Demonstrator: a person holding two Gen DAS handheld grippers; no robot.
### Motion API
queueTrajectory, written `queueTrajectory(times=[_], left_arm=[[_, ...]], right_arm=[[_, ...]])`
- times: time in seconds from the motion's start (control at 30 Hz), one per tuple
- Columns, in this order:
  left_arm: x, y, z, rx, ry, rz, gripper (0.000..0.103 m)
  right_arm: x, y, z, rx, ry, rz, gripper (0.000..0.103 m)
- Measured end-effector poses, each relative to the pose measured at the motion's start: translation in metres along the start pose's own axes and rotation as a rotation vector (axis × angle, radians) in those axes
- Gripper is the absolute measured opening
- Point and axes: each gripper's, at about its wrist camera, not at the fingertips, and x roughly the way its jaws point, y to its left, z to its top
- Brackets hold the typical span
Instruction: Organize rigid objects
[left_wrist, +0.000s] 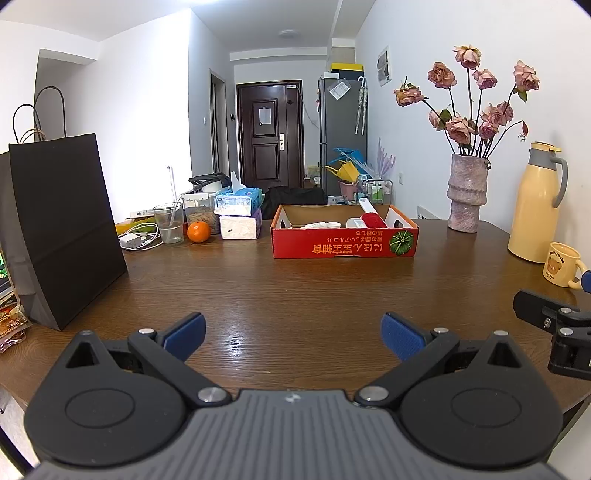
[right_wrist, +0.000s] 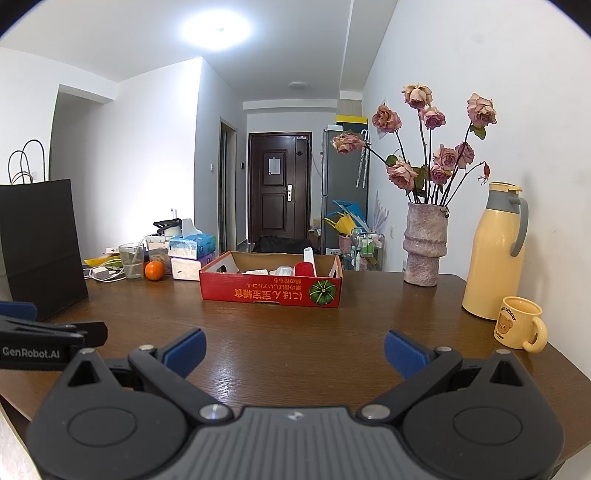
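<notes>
A shallow red cardboard box (left_wrist: 345, 245) (right_wrist: 269, 291) stands at the far middle of the brown wooden table (left_wrist: 295, 291) (right_wrist: 288, 332). Inside it lie a red lint roller (left_wrist: 373, 218) (right_wrist: 304, 267) with a white handle and some white items (left_wrist: 321, 224). My left gripper (left_wrist: 293, 338) hovers open over the near table, well short of the box, nothing between its blue pads. My right gripper (right_wrist: 294, 354) is likewise open and empty near the front edge. Each gripper's body shows at the edge of the other's view.
A black paper bag (left_wrist: 62, 229) (right_wrist: 40, 247) stands at the left. Behind it sit a glass (left_wrist: 169, 223), an orange (left_wrist: 198, 232) (right_wrist: 154, 270), tissue packs (left_wrist: 240, 212) and a charger (left_wrist: 135, 240). At the right stand a vase of roses (left_wrist: 466, 192) (right_wrist: 424, 243), a yellow thermos (left_wrist: 535, 203) (right_wrist: 493, 251) and a bear mug (left_wrist: 563, 264) (right_wrist: 519, 326).
</notes>
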Motion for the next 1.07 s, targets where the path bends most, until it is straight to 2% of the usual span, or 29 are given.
queueTrajectory(times=[1.07], left_arm=[[0.0005, -0.0006, 0.0009, -0.005, -0.008, -0.008, 0.103]], right_arm=[[0.0011, 0.0042, 0.0022, -0.012, 0.003, 0.001, 0.103]])
